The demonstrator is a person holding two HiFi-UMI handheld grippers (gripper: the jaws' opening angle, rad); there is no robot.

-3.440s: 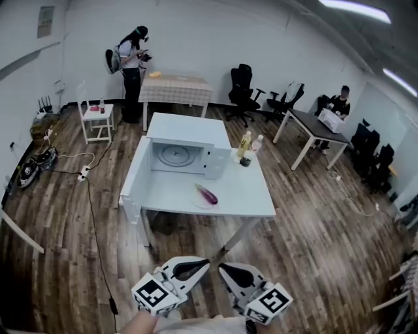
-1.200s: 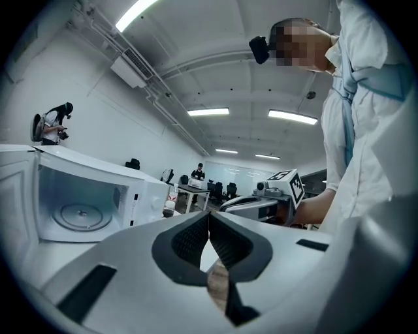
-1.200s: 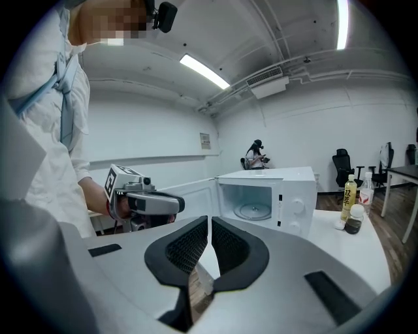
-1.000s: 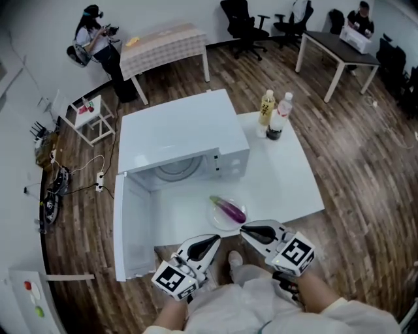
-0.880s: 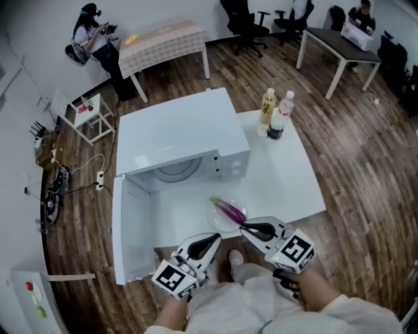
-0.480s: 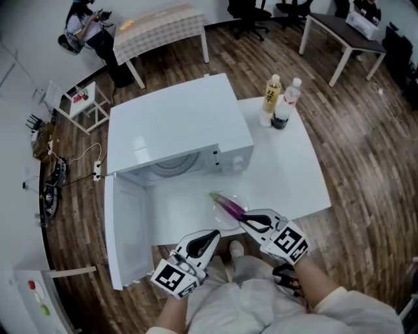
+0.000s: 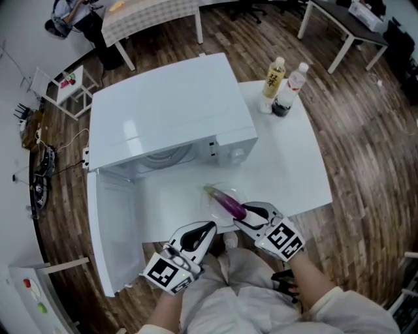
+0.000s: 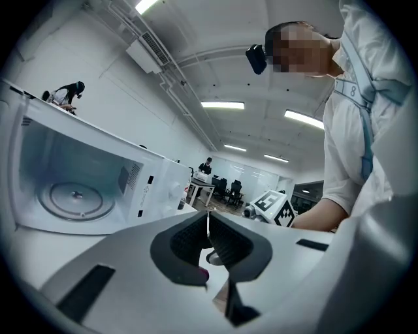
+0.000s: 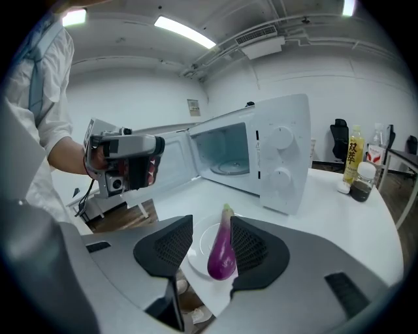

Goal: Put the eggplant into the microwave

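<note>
A purple eggplant (image 7: 226, 201) (image 9: 222, 251) lies on a small white plate (image 7: 214, 211) (image 9: 198, 243) near the table's front edge. Behind it stands the white microwave (image 7: 170, 117) (image 9: 281, 156), its door (image 7: 111, 228) swung wide to the left and its glass turntable (image 8: 74, 199) bare. My right gripper (image 7: 245, 212) (image 9: 212, 223) is open; its jaws have just been opening, and the eggplant's near end lies between them, untouched by the left pad. My left gripper (image 7: 209, 227) (image 8: 208, 225) is shut and empty, off the table's front edge.
Two bottles (image 7: 275, 74) (image 9: 354, 154) and a dark jar (image 7: 282, 106) stand at the white table's (image 7: 290, 163) far right corner. Wooden floor surrounds the table. A person (image 7: 72, 13) stands by a second table far off at the upper left.
Both grippers have moved forward and down toward the table. The right gripper reached the plate and its jaws opened around the eggplant's near end. The eggplant has not moved.
</note>
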